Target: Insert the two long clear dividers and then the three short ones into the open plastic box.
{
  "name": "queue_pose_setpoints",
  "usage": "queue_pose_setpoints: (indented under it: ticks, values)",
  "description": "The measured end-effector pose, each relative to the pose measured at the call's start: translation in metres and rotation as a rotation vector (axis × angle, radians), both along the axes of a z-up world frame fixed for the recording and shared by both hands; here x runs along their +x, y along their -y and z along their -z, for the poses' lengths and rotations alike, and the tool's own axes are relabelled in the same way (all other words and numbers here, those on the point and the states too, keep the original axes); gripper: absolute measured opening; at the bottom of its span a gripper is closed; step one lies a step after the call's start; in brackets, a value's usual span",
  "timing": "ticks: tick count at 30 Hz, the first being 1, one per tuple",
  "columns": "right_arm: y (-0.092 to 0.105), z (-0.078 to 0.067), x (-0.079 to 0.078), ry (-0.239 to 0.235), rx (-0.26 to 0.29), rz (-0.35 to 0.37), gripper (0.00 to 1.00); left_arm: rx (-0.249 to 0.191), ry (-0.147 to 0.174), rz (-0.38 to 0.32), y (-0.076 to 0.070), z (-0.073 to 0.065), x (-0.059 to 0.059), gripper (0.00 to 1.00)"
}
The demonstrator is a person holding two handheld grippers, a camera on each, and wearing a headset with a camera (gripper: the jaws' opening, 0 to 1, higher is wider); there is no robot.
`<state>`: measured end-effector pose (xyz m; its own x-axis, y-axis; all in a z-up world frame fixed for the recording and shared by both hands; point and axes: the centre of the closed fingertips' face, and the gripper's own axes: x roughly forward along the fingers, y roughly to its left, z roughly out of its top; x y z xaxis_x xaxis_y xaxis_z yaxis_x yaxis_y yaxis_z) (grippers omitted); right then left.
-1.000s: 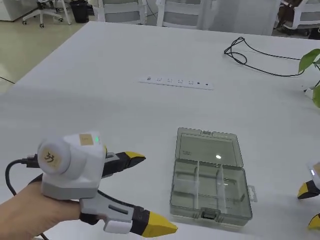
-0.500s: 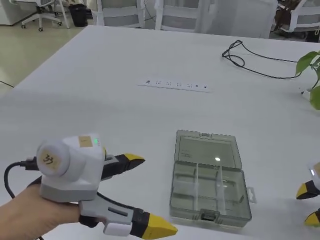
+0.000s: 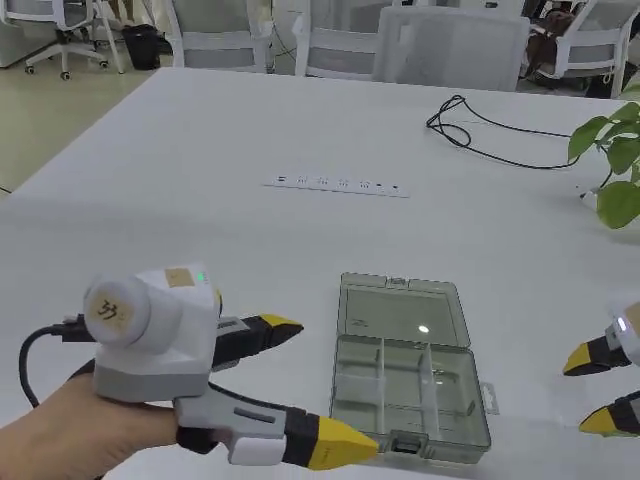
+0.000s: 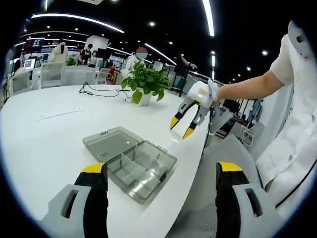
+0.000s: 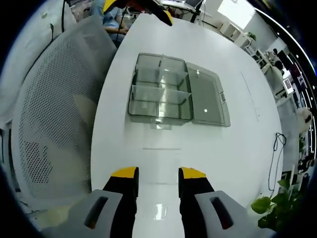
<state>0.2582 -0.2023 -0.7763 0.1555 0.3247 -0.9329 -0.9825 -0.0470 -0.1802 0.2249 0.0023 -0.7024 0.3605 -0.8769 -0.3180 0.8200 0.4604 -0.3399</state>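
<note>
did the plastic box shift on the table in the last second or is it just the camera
No. The plastic box sits at the same spacing and angle to the power strip as before. The whole head view shifted because the camera moved.

The left claw [image 3: 315, 385] sits in a bare hand [image 3: 70, 430] low at the near left, its yellow-tipped jaws spread wide and empty, one above the other in the head view. The right claw [image 3: 585, 393] pokes in at the far right edge, jaws parted by a narrower gap, nothing between them. In the left gripper view a bare forearm [image 4: 247, 87] reaches out to it from a white short sleeve [image 4: 297, 54].
</note>
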Motion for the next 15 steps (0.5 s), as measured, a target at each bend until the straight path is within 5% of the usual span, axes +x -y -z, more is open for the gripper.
queue_pose_setpoints:
  ticks: [2, 7, 15]
  values:
    - [-0.010, -0.010, -0.003, 0.009, 0.016, -0.004, 0.33, -0.009, -0.006, -0.006, 0.003, -0.001, 0.002, 0.92]
    - [-0.028, -0.025, -0.005, 0.029, 0.052, -0.004, 0.33, -0.072, -0.079, -0.025, 0.016, -0.007, 0.003, 0.84]
    - [-0.062, -0.050, -0.021, 0.055, 0.092, -0.012, 0.33, -0.152, -0.248, -0.064, 0.034, -0.012, 0.003, 0.70]
